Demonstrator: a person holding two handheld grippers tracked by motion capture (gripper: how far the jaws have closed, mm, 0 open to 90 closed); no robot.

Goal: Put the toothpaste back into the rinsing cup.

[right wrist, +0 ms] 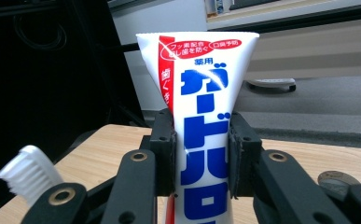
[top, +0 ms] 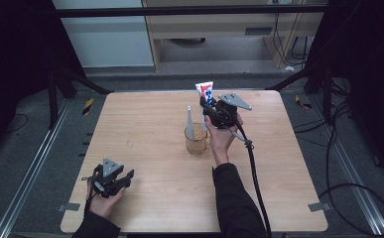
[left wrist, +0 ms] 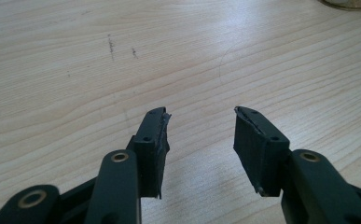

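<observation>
Right gripper (right wrist: 201,158), black and two-jawed, is clamped on a white toothpaste tube with blue and red lettering (right wrist: 205,116), its jaws pressing the tube's two sides about midway up; the tube stands upright with its flat crimped end at the top, and its lower part is cut off by the bottom of the right gripper view, so the cap cannot be seen. In the high view this gripper (top: 210,105) is held up over the far middle of the light wooden worktop (top: 145,148), the tube (top: 205,91) rising above it, just beside and beyond a clear amber-tinted glass cup (top: 196,139). A pale toothbrush (top: 190,121) stands in the cup, its handle tip hidden inside; its white bristles (right wrist: 26,175) show blurred at the lower left of the right gripper view. Left gripper (left wrist: 199,140) is released, jaws spread wide apart with nothing between them, hovering just above bare wood near the worktop's near left corner (top: 111,179), well apart from the cup and tube. A faint dark scuff (left wrist: 110,46) marks the wood ahead of it.
</observation>
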